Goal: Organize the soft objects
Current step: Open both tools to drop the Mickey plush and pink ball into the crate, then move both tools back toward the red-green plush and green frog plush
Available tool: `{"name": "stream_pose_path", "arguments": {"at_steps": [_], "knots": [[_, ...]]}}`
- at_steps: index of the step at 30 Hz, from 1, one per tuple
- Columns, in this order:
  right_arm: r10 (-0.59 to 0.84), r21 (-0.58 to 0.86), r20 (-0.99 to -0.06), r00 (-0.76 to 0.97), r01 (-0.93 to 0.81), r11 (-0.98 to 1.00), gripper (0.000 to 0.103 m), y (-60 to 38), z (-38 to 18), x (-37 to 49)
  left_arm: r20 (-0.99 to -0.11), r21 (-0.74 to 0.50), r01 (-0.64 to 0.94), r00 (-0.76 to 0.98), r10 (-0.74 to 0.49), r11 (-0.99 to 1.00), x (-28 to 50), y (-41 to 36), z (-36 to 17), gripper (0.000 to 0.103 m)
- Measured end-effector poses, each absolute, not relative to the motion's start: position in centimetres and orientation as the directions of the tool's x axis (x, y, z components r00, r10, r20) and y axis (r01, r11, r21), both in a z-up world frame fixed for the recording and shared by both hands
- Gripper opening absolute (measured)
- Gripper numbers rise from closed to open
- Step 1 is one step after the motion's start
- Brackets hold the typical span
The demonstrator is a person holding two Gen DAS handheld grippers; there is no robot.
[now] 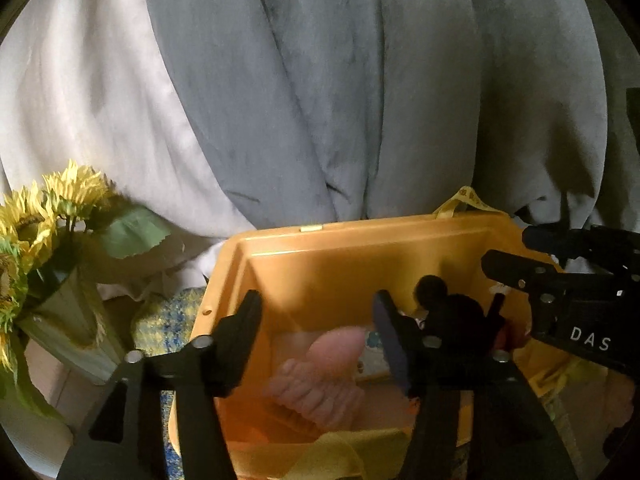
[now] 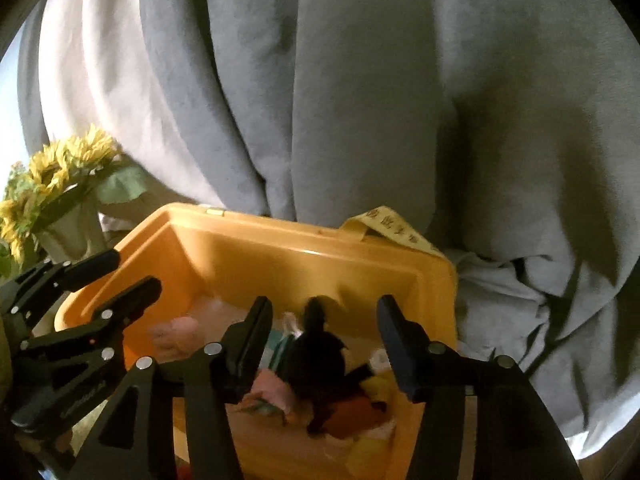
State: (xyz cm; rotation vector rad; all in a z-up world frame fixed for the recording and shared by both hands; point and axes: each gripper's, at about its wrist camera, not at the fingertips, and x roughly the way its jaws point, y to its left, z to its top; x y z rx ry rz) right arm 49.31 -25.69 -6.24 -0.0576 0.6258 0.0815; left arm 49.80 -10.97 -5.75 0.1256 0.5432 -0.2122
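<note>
An orange plastic bin (image 1: 360, 236) sits in front of grey curtains and also shows in the right wrist view (image 2: 280, 236). Inside lie a pink soft toy (image 1: 320, 384), also visible from the right (image 2: 176, 336), and a black soft toy (image 2: 320, 364), which shows in the left view too (image 1: 452, 316), among other coloured soft items. My left gripper (image 1: 316, 320) is open and empty over the bin's left half. My right gripper (image 2: 324, 320) is open and empty above the black toy. Each gripper appears in the other's view: the right (image 1: 520, 256), the left (image 2: 128, 276).
Grey and white curtains (image 1: 320, 80) hang behind the bin. A vase of sunflowers (image 1: 52, 240) stands to the left. A yellow printed strap (image 2: 396, 232) hangs over the bin's far right corner. A yellow cloth (image 1: 340, 452) lies at the bin's near edge.
</note>
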Motion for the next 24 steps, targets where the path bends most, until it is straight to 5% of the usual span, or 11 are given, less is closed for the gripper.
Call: {"name": "stream_pose_path", "arguments": {"at_steps": [13, 24], "knots": [[-0.027, -0.017, -0.459, 0.888, 0.021, 1.0, 0.076, -25.9, -2.1, 43.5, -0.436, 0.057, 0.23, 0.881, -0.183, 0.971, 44.4, -10.2, -1.1, 0.09], [-0.057, -0.005, -0.391, 0.919, 0.059, 0.998, 0.088, -26.4, 0.5, 38.1, -0.376, 0.074, 0.207, 0.912, -0.165, 0.976, 39.0, -9.8, 1.3, 0.103]]}}
